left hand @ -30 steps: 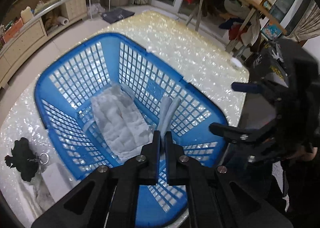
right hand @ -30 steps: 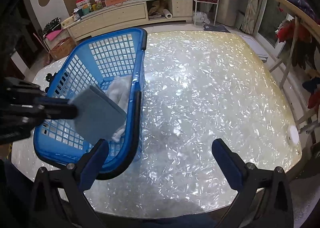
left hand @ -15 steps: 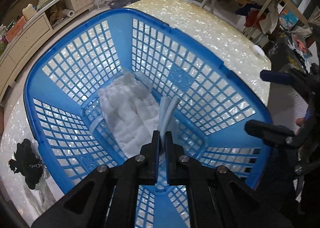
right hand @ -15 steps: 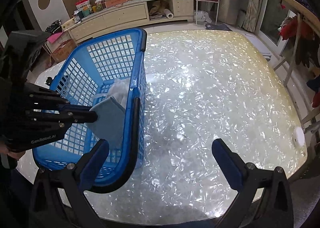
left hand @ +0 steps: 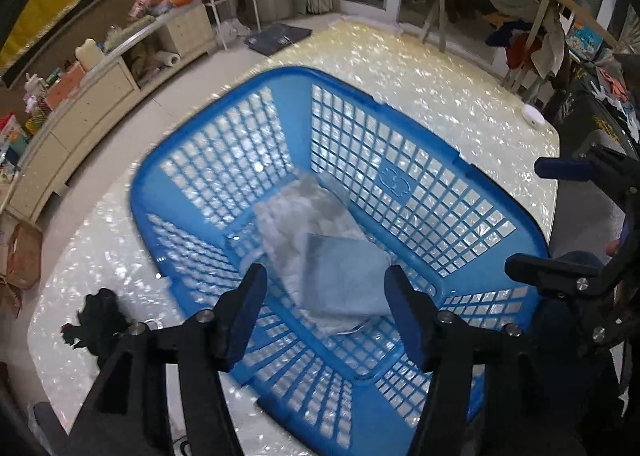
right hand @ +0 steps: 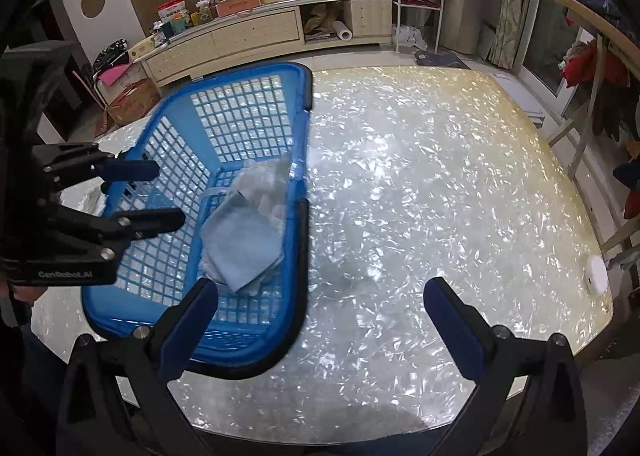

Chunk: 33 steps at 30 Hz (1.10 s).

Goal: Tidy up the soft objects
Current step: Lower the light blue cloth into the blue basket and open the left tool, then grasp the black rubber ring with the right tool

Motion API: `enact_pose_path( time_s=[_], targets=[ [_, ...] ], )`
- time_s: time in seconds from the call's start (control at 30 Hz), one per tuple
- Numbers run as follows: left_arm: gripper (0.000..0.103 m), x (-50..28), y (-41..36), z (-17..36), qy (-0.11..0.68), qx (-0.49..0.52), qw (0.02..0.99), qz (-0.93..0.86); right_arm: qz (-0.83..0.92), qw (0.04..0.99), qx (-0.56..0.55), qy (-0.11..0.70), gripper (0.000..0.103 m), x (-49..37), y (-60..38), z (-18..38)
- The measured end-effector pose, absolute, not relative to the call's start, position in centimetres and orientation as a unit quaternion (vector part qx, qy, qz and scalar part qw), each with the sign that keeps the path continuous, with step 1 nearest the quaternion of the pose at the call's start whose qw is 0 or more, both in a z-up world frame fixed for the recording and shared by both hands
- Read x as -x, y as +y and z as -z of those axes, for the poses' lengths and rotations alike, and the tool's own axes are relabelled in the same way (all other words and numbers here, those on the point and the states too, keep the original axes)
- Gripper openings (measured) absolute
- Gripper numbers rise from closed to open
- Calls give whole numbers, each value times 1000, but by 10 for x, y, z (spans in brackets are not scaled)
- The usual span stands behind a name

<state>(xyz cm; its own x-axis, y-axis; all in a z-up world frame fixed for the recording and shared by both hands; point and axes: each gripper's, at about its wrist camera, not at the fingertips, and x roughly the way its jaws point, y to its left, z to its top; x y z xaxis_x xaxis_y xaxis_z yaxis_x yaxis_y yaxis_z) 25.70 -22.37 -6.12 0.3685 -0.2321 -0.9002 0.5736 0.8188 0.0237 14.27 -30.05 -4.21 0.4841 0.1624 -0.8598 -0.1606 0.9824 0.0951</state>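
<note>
A blue lattice basket (left hand: 280, 74) (right hand: 240, 76) stands on the pearly table. Inside it a folded light blue cloth (left hand: 344, 276) (right hand: 244, 244) lies on top of a white fluffy cloth (left hand: 288, 224) (right hand: 264, 184). My left gripper (left hand: 325, 280) (right hand: 164, 194) hovers over the basket. Its jaws are opening, and the blue cloth lies loose below them with neither pad touching it. My right gripper (right hand: 318, 292) (left hand: 540, 216) stands wide open and empty by the basket's near right rim, above the table.
A black crumpled item (left hand: 100, 320) with a ring lies on the table left of the basket. A small white round device (right hand: 596, 276) (left hand: 534, 116) sits near the table's far right edge. Low cabinets and shelves stand beyond the table (right hand: 440, 176).
My left gripper was shut on the light blue cloth; now its jaws have parted and the cloth has dropped onto the white cloth in the basket. The right gripper has stayed put.
</note>
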Motion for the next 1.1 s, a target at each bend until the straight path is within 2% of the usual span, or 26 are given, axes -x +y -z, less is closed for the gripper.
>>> enact_pose_path(
  time_s=[0.07, 0.13, 0.2, 0.27, 0.57, 0.63, 1.1],
  targets=[
    [62, -253, -215, 51, 495, -165, 818, 243, -96, 864, 4, 494, 103, -141, -295, 37],
    [73, -250, -204, 41, 491, -155, 823, 239, -99, 867, 9, 488, 103, -140, -288, 30],
    [77, -243, -190, 29, 482, -146, 833, 229, -104, 870, 13, 482, 103, -138, -281, 24],
    [85, -235, -177, 20, 474, -133, 842, 222, -110, 873, 20, 476, 103, -136, -270, 17],
    [95, -193, -110, -11, 447, -95, 869, 189, -148, 876, 39, 458, 103, -127, -210, -1],
    [103, -181, -95, -16, 442, -91, 873, 182, -159, 874, 46, 457, 103, -126, -195, -2],
    [103, -117, 19, -6, 446, -47, 889, 92, -242, 845, 103, 465, 103, -118, -83, 16]
  ],
)
